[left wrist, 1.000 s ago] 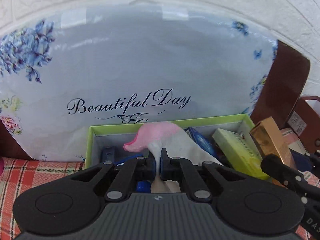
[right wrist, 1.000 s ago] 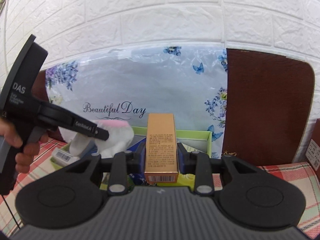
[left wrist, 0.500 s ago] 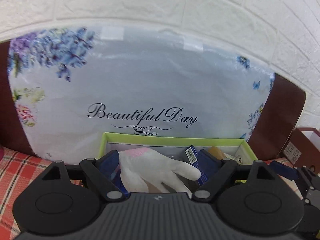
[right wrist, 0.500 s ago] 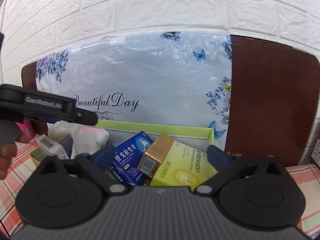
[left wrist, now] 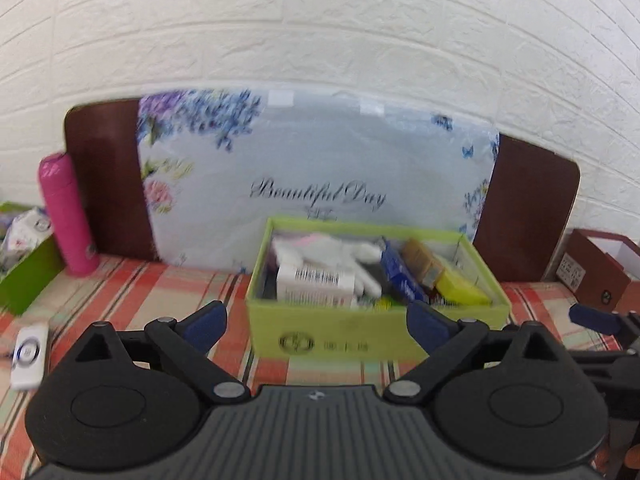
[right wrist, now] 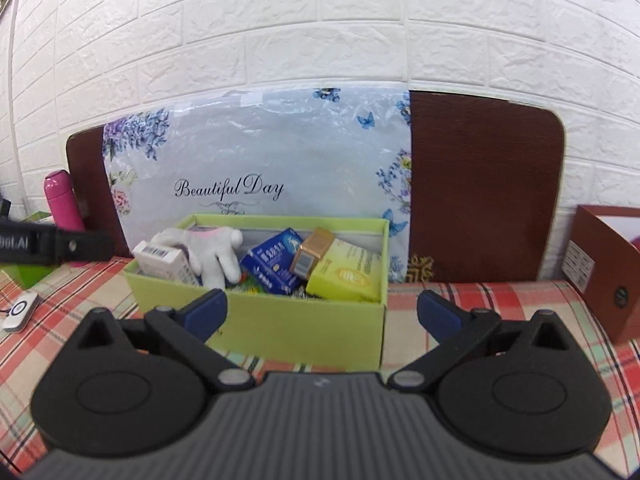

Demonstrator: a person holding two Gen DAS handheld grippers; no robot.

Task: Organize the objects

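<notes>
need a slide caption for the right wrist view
Open right claw before the green box holding a white glove, gold box and medicine cartons.

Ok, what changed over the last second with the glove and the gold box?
Both were let go: the left gripper opened off the white glove, the right gripper off the gold box. Both now lie in the green box; both grippers backed away, empty. The green box stayed put.

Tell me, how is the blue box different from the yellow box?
The blue box is dark blue with white writing; the yellow box is pale yellow with a round logo. The blue one sits mid-bin beside the white glove; the yellow one lies at the right end. Both lean tilted inside the green bin.
</notes>
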